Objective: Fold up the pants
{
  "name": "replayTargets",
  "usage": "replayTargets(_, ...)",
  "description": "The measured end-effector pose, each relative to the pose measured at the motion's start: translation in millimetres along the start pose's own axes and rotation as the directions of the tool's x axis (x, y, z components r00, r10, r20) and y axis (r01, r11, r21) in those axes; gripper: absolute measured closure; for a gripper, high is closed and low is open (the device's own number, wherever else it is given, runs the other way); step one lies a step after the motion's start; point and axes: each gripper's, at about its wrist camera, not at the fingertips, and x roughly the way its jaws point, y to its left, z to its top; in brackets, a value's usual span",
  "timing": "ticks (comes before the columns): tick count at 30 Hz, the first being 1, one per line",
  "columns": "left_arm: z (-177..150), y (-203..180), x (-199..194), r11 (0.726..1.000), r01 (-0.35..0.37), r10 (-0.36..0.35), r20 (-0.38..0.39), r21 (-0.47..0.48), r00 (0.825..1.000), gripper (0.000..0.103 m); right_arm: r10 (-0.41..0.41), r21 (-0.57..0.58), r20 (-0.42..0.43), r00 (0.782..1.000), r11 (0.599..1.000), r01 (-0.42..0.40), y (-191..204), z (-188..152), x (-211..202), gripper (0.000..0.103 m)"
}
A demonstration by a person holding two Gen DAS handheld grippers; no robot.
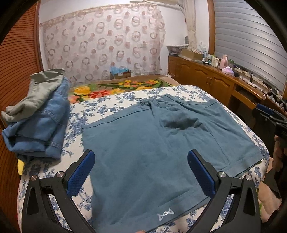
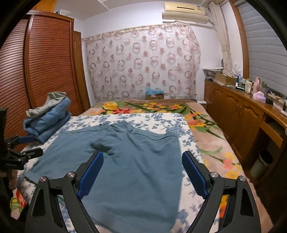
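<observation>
Pants [image 1: 143,143] flat on bed [image 1: 114,102], spread wide, ready for fold. Left gripper [image 1: 141,172] above near leg, fingers apart, holding nothing. Right gripper [image 2: 142,172] same, above other leg. Clothes pile [image 1: 39,118] far left, out of way.

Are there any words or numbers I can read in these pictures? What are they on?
No readable words or numbers.
Teal shorts: a white crisscross logo near the hem, a sign only, no letters.
Air conditioner: a small label, too blurred to read.
Bottles on the wooden counter: labels too small to read.
Left gripper: faint marking, unreadable.
</observation>
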Motion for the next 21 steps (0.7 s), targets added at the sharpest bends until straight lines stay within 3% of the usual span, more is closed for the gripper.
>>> replayTargets(9,18.2,-13.9,5.8,0.999,0.034,-0.035,0.007,0.036,0.999,0.0,0.032,0.04,-0.126,0.992,0.999,-0.027,-26.1,16.4,40.6,0.029)
replayTargets(16,13.7,-11.9,20.5,0.998,0.059,-0.058,-0.044,0.021,0.997,0.0,0.037,0.104,-0.262,0.964,0.995,-0.01,-53.2,31.2,80.2,0.051)
replayTargets(21,11.1,-14.0,36.1,0.998,0.063,-0.06,-0.084,0.028,0.995,0.0,0.042,0.144,-0.323,0.946,0.99,0.005,-66.6,41.4,101.8,0.061)
